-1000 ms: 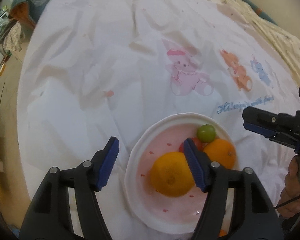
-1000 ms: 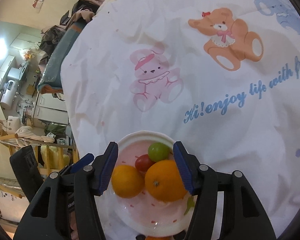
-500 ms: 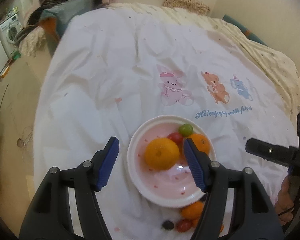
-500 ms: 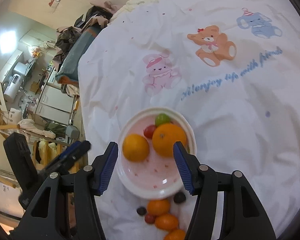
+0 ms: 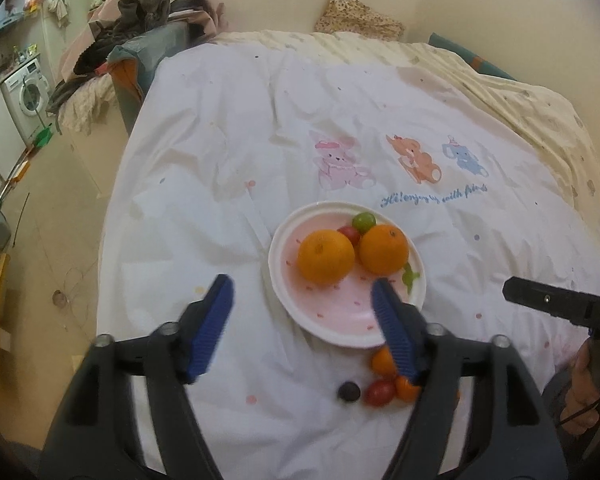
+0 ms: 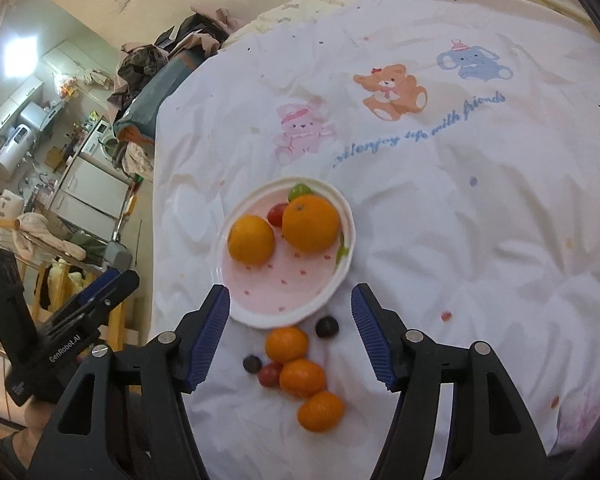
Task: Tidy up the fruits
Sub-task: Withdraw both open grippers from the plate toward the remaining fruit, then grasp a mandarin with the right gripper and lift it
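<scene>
A white plate (image 5: 278, 280) (image 6: 220, 276) lies on the bed sheet and holds two oranges (image 5: 326, 256) (image 6: 310, 223), a red tomato (image 6: 276, 214) and a green fruit (image 5: 364, 221). On the sheet just in front of it lie small oranges (image 6: 286, 343), dark grapes (image 6: 326, 326) and another red tomato (image 5: 380, 392). My left gripper (image 5: 301, 284) hangs above the plate's near-left edge. Its jaws are opening with nothing between them. My right gripper (image 6: 291, 292) hovers over the plate's near rim and the loose fruit, its jaws also opening and empty.
The white sheet (image 5: 340, 120) with printed animals covers the bed; its left edge drops to the floor (image 5: 60, 240). Piled clothes (image 5: 140, 20) and a washing machine (image 5: 24, 88) stand beyond. A person's hand (image 5: 580, 392) holds the right gripper's handle.
Both grippers have drawn back and up from the plate, which now looks smaller. The loose fruit in front of the plate has come into view. Both pairs of jaws stand wider.
</scene>
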Motion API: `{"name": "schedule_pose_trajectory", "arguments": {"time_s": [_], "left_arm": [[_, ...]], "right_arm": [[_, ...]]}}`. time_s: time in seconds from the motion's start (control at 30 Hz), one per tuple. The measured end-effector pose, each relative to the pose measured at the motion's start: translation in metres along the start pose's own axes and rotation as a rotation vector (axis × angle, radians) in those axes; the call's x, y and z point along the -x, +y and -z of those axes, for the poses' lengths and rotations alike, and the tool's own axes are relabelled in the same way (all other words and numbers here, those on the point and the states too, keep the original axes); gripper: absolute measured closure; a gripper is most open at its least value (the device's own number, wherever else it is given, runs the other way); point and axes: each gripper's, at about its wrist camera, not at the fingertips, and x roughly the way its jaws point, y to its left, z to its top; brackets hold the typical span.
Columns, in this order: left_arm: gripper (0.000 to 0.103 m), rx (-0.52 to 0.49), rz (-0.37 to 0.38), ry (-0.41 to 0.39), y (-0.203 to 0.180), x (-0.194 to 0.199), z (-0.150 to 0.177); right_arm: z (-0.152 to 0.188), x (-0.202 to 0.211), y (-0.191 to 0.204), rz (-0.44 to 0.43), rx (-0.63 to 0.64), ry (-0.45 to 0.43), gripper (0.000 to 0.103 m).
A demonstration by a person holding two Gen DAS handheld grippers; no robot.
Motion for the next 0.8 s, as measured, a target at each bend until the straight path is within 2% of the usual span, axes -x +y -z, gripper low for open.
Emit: {"name": "schedule_pose_trajectory", "arguments": {"time_s": [0.07, 0.13, 0.4, 0.8], "left_arm": [[0.019, -0.002, 0.002, -0.010, -0.002, 0.005, 0.006], [0.018, -0.007, 0.006, -0.007, -0.005, 0.008, 0.011], [0.018, 0.004, -0.027, 0.031, -0.010, 0.006, 0.032], [0.018, 0.036, -0.030, 0.050, -0.001, 0.000, 0.035]], "right_arm": [[0.007, 0.001, -0.001, 0.004, -0.008, 0.007, 0.037], [0.014, 0.001, -0.005, 0.010, -0.024, 0.021, 0.037], [0.033, -0.007, -0.022, 0.069, -0.032, 0.097, 0.037], [0.039, -0.037, -0.041, 0.107, -0.097, 0.222, 0.037]]}}
